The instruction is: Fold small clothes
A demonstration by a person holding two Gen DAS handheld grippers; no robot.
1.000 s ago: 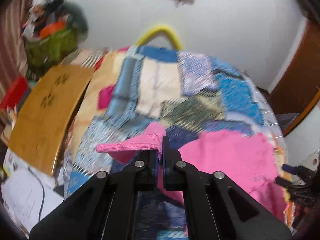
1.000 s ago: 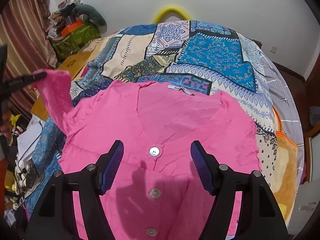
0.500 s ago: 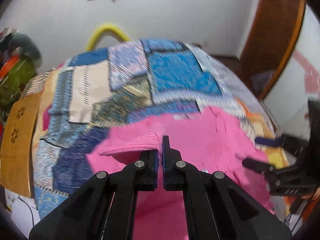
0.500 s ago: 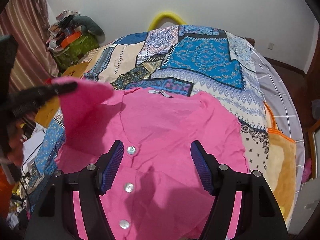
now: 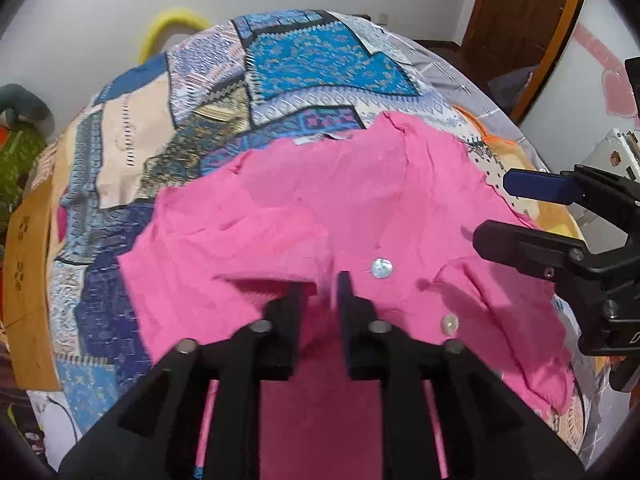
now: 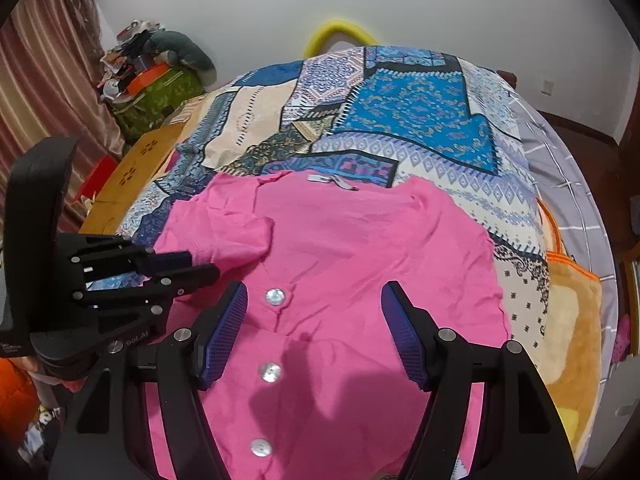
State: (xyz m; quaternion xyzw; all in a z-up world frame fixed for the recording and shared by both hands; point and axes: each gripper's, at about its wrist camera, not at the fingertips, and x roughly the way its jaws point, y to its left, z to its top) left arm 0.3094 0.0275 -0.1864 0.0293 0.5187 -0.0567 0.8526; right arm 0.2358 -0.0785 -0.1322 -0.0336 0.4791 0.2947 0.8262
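Nearest you, your right gripper [image 6: 314, 334] hangs over the button placket of the bright pink buttoned cotton shirt [image 6: 340, 248], its jaws spread wide with nothing between them. Just to its left, your left gripper [image 5: 323, 294] has its jaws opening; the folded-in pink sleeve [image 6: 224, 236] lies at their tips, no longer pinched. Beneath, the shirt lies flat, collar away from you, on the blue patchwork-print bedspread [image 6: 400, 120], and a yellow curved tube [image 6: 340, 32] stands at the white wall beyond.
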